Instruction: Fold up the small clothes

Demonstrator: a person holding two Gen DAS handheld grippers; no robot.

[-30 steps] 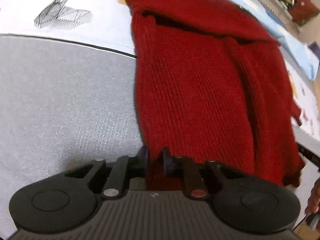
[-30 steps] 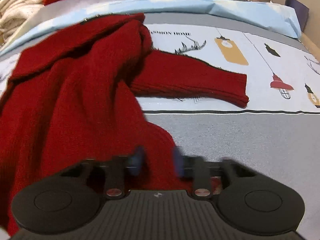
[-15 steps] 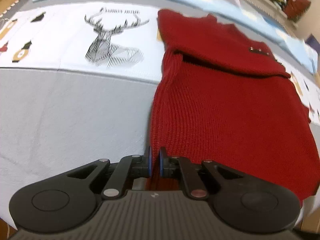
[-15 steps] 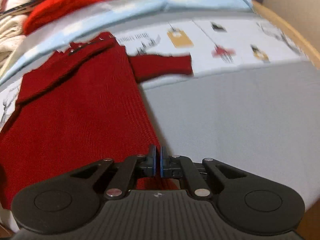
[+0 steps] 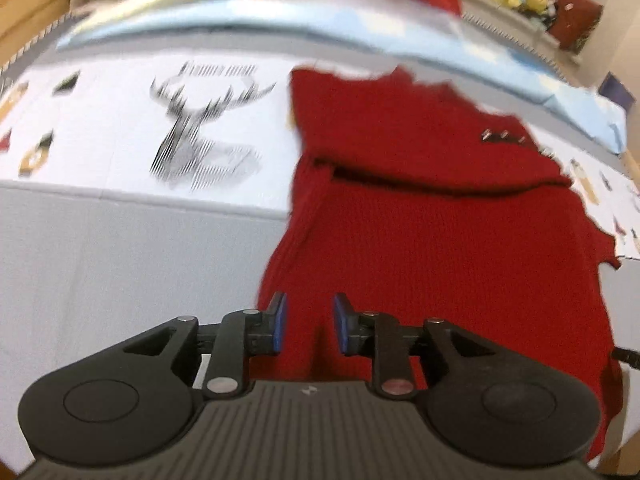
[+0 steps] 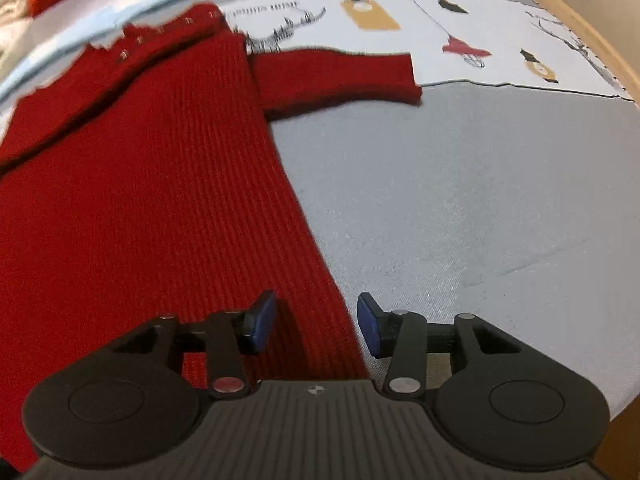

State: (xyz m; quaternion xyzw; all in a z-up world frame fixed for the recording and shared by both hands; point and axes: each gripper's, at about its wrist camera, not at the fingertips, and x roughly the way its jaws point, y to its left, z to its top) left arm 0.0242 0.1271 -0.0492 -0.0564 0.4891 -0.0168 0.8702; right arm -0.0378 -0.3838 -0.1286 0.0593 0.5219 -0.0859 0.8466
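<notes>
Sweater [image 5: 432,216] (red knit) fills the frame's center, flat on the bed [image 6: 460,184]. Left gripper [image 5: 307,326] fingers narrowly parted, right gripper [image 6: 316,326] fingers wider; both empty.

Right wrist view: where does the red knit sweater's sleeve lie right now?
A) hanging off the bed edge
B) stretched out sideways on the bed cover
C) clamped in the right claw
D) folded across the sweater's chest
B: the sleeve of the red knit sweater extends flat to the side over the printed bed cover, away from the open right claw.
</notes>
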